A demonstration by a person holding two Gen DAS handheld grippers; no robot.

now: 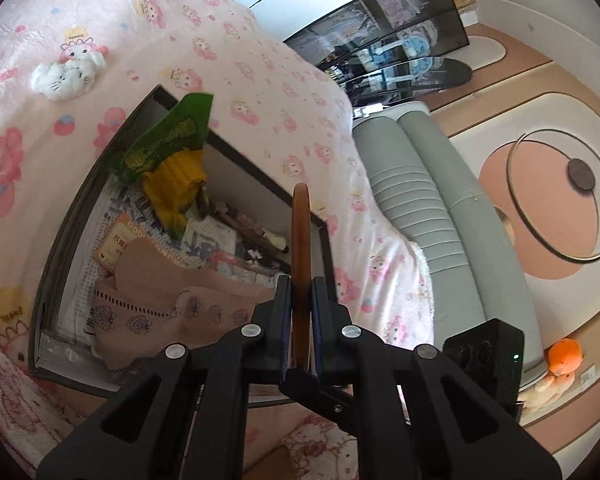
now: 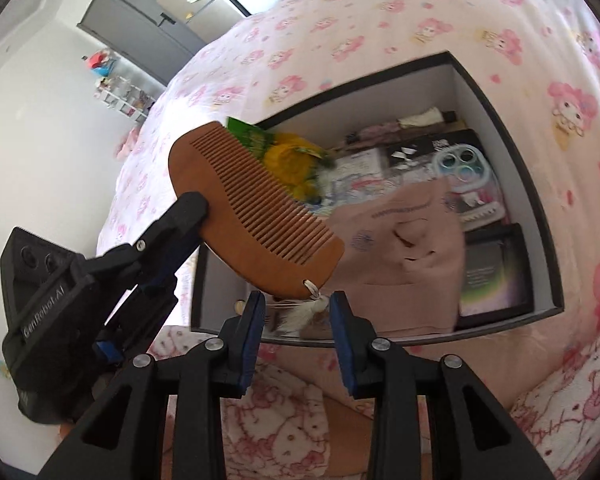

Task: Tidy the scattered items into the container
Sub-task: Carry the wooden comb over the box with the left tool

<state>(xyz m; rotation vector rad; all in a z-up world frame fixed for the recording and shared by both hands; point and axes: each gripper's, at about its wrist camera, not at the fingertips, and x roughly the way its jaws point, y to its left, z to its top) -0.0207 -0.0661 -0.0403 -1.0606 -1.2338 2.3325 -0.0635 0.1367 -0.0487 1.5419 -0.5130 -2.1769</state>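
- The comb could be dropped on the blanket and not in the box, because it is held only by its back edge and sits near the box's near-left corner.
- The little tassel at the comb's end could be caught by the right gripper, which is just below it.
- The comb is pinched tight by the closed jaws of the left gripper and is held up over the box, teeth pointing at the things inside.
- The right gripper's jaws are spread apart and nothing is held; it is pointed at the box's near edge.
- A brown paper bag and a green and yellow packet are already lying in the box.
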